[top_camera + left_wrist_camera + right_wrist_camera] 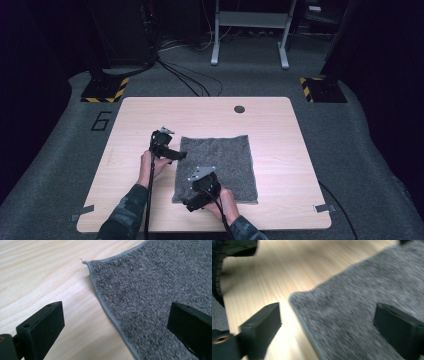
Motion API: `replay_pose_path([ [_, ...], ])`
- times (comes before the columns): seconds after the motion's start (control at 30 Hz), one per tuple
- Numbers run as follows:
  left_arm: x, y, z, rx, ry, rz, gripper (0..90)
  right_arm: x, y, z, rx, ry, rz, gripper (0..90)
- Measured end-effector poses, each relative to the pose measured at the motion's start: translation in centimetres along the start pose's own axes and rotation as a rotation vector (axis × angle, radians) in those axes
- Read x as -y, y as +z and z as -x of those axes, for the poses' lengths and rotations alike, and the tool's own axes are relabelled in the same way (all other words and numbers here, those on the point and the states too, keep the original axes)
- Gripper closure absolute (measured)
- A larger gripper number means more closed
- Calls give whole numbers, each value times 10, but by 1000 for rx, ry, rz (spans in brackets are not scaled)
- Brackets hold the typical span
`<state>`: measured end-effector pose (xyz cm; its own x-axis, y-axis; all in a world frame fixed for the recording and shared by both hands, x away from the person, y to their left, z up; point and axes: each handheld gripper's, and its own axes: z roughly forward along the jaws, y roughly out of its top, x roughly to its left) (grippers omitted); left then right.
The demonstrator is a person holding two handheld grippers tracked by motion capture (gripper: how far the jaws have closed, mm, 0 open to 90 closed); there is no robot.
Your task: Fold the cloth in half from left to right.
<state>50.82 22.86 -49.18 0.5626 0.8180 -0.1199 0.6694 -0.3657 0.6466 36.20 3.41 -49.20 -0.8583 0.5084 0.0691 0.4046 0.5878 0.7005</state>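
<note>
A grey terry cloth (220, 165) lies flat on the light wooden table (150, 115). My left gripper (181, 155) is at the cloth's left edge, near its far-left corner. In the left gripper view the jaws (115, 327) stand wide apart over the hemmed edge of the cloth (155, 290), pressing on nothing. My right gripper (191, 204) is at the cloth's near-left corner. In the right gripper view it (327, 327) is open, one jaw over bare wood and the other over the cloth (352, 302), whose edge runs between them. The picture there is blurred.
A dark round hole (239, 109) sits in the table's far side. Tape strips (81, 212) mark the front corners. Beyond the table, stands with yellow-and-black bases (105, 90) and a white frame (250, 30) stand on grey carpet, with cables trailing.
</note>
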Motion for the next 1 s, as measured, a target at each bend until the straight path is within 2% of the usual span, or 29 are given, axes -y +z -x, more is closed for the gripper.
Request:
replay_pose_path([
  [0.03, -2, 2, -1, 2, -1, -1, 26, -2, 4, -4, 2, -15, 9, 153],
  [0.07, -3, 3, -2, -10, 8, -6, 40, -4, 6, -8, 1, -25, -2, 210],
  [0.1, -5, 6, -3, -3, 1, -11, 50, -6, 10, -12, 2, -34, 9, 269],
  [0.13, -6, 8, -4, -8, -2, -6, 58, -7, 13, -16, 5, -49, -12, 321],
  [0.23, -11, 13, -8, -10, -7, -7, 92, -11, 21, -26, -5, -76, -23, 426],
  [0.3, -14, 15, -9, -25, 9, -13, 131, -13, 27, -31, 6, -83, -18, 492],
  [0.37, -16, 19, -10, -24, -3, -14, 149, -14, 30, -32, -4, -100, -28, 556],
  [0.4, -17, 20, -11, -26, -3, -13, 160, -14, 31, -33, -8, -91, -36, 584],
  [0.47, -20, 24, -12, -28, -7, -8, 189, -15, 33, -33, -1, -94, -43, 620],
  [0.5, -21, 24, -12, -31, 0, -14, 201, -15, 35, -34, 6, -100, -25, 632],
  [0.6, -22, 28, -11, -43, 11, -4, 248, -15, 36, -33, -3, -106, -42, 666],
  [0.77, -25, 32, -11, -58, 30, -4, 338, -13, 39, -35, 5, -103, -49, 681],
  [0.8, -25, 34, -11, -58, 28, -3, 353, -13, 40, -35, 10, -106, -50, 684],
  [0.83, -26, 35, -11, -62, 31, -2, 365, -13, 40, -35, 2, -111, -76, 689],
  [0.87, -26, 36, -11, -69, 28, 0, 389, -12, 42, -36, 7, -110, -58, 694],
  [0.93, -28, 38, -11, -74, 24, 3, 422, -12, 42, -36, 5, -116, -89, 703],
  [1.0, -30, 39, -12, -78, 19, -2, 459, -11, 43, -36, 11, -113, -66, 719],
])
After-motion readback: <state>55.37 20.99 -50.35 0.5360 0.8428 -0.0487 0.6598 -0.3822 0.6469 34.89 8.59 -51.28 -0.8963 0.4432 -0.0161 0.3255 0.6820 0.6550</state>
